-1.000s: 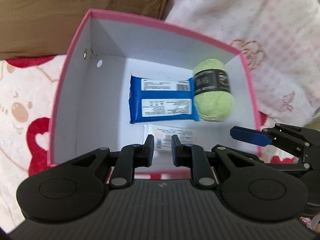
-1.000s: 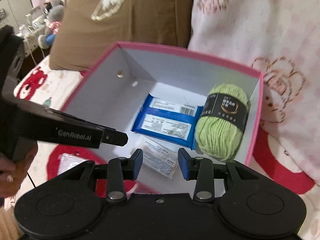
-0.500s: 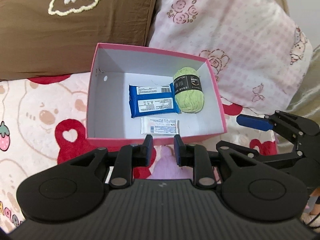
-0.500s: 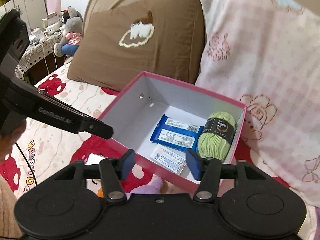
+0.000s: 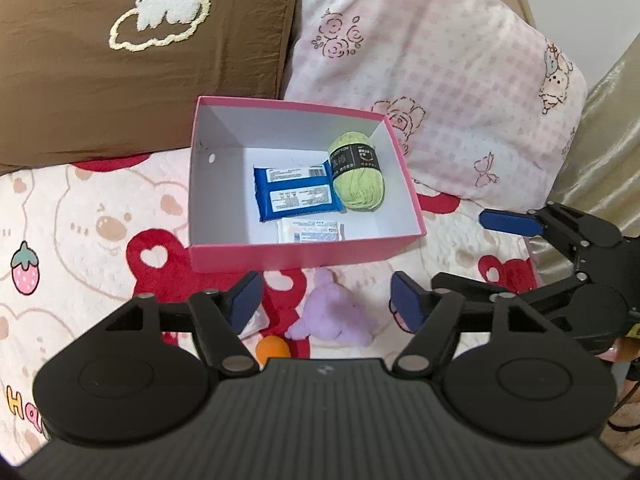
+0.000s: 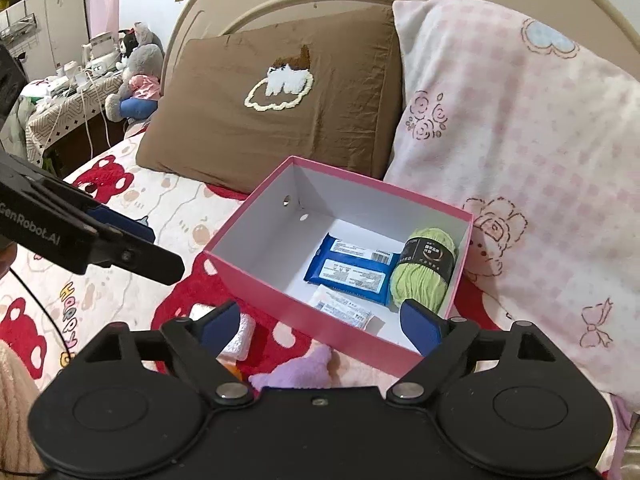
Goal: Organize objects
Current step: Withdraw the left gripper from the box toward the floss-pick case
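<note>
The purple plush toy (image 5: 332, 314) lies on the bed just in front of the pink box's (image 5: 296, 254) near wall, its ear end toward the box, and from where I steer it sits right between and just beyond the blue pads of my left tool (image 5: 326, 298), so that hand is the nearer one. My right tool (image 6: 320, 322) sees it low and near centre too. Both tools have just been opening and hold nothing; yarn (image 5: 358, 178) and packets are already boxed.
</note>
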A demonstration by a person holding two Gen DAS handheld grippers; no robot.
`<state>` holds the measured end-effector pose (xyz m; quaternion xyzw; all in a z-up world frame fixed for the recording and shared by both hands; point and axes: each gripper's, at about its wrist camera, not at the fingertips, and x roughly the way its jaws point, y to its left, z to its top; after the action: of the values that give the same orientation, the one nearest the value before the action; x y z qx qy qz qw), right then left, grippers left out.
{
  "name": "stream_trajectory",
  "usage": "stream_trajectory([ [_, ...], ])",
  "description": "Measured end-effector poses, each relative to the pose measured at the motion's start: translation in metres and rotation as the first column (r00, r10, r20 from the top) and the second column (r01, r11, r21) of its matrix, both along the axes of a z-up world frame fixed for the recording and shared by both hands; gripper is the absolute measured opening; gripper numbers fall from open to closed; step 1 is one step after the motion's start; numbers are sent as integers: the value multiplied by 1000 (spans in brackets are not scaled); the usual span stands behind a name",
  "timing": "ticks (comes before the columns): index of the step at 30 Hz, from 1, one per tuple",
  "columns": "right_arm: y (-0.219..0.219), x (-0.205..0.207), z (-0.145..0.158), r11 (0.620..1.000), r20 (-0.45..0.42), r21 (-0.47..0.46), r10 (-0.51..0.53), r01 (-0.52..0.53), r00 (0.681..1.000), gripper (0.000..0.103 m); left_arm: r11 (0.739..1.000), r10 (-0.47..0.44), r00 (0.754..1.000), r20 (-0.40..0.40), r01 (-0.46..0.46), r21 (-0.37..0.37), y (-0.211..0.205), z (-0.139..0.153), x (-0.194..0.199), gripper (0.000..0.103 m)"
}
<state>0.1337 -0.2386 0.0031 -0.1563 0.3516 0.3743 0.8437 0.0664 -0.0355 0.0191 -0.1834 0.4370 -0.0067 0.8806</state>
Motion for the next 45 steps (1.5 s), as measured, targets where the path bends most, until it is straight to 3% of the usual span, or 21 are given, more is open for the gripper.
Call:
stream_trajectory([
  [14, 3, -40, 1, 999, 30, -19, 43, -43, 999, 90, 1000, -3, 1000, 18, 3, -1, 3, -17, -29, 95],
  [20, 10, -46, -5, 997, 26, -10, 79, -79, 997, 90, 1000, 5, 999, 49, -6, 8, 9, -30, -35, 96],
  [26, 15, -50, -28, 993, -63, 51, 111, -108, 992, 90, 1000, 22, 1000, 20, -22, 0, 15, -50, -35, 96],
  [37, 36, -67, -53, 978, 18, -9, 210, -209, 978, 90, 1000, 14, 999, -49, -14, 15, 17, -84, -35, 96],
  [45, 53, -67, -72, 970, -2, -26, 241, -241, 970, 90, 998, 60, 995, -82, -60, 2, 27, -103, -29, 96],
])
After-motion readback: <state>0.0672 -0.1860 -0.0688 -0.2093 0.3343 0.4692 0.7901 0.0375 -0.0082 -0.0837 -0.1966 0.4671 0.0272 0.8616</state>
